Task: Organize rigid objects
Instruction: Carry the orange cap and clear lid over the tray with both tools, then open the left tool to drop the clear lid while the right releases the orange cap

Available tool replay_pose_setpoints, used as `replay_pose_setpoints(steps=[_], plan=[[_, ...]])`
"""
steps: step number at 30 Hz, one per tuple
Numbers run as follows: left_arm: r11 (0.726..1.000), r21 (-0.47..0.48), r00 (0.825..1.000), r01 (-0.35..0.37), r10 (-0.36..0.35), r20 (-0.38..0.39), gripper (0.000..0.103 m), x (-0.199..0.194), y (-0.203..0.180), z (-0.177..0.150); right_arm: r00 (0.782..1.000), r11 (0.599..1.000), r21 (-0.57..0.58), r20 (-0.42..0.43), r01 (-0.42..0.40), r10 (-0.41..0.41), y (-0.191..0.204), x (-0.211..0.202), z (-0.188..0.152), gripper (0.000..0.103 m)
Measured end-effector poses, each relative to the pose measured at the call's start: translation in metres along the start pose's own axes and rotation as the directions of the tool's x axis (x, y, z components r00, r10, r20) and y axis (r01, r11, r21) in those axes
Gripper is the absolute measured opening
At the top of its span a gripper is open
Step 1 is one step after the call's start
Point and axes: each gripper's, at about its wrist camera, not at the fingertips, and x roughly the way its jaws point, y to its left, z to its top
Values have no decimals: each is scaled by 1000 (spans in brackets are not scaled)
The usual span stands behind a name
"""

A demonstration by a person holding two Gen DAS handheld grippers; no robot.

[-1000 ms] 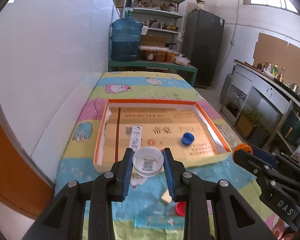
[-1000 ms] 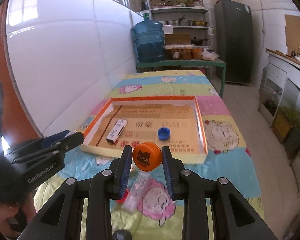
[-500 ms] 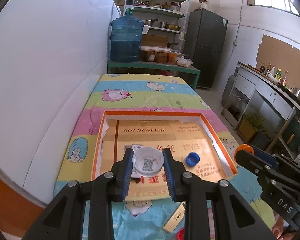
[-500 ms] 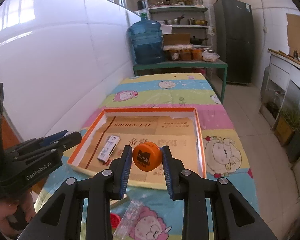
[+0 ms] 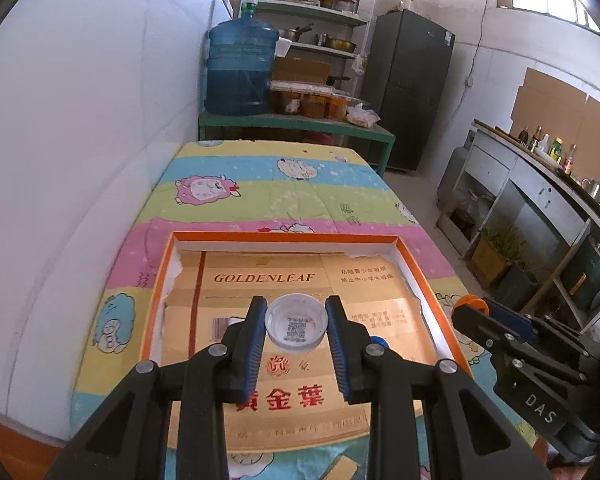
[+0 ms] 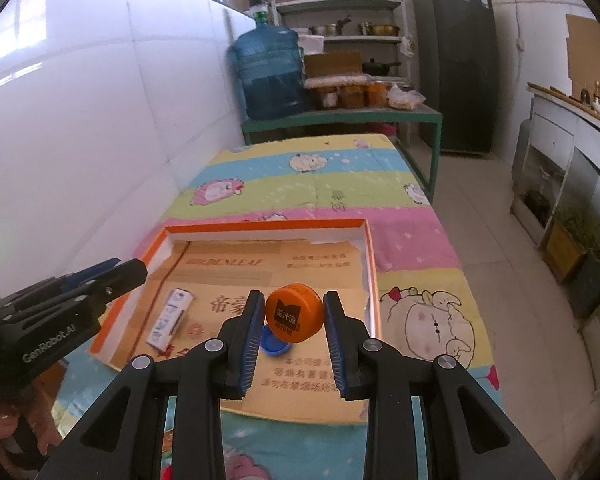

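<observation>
L gripper (image 5: 296,322) clamped on clear cap (image 5: 296,322) | R gripper (image 6: 294,314) clamped on orange cap (image 6: 295,313) | both over orange-rimmed tray (image 5: 284,237) | risk: released high, caps roll/bounce out; orange may hit blue cap (image 6: 274,345)

— How many bottle caps do you count?

— Three. One white cap (image 5: 296,322) sits between the pads of my left hand-held gripper (image 5: 296,320), one orange cap (image 6: 295,313) between those of my right hand-held gripper (image 6: 294,316), and one blue cap (image 6: 274,344) lies in the tray.

— And trays?

— One orange-rimmed tray (image 5: 284,237), lined with flattened gold cardboard.

— Anything else in it?

— One small white box (image 6: 169,319), lying flat. That makes two loose things in the tray.

— Hand-held grippers?

— Two, one in each of my hands.

— Behind the tabletop?

— One big blue water jug (image 5: 240,70) and one dark fridge (image 5: 410,88).
</observation>
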Motion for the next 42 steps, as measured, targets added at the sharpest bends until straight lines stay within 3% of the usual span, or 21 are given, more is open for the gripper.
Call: replay_pose_setpoints(steps=[17,42], plan=[[1000,28,992,-3,7,-126,30,73,-6,-13,994,1000,-12,-110,-14,13,-22,76,1,31],[999,35,983,17,-11,-184,30,103,-7,-24,978,999,-13,-204,-34,31,-22,115,-4,31]])
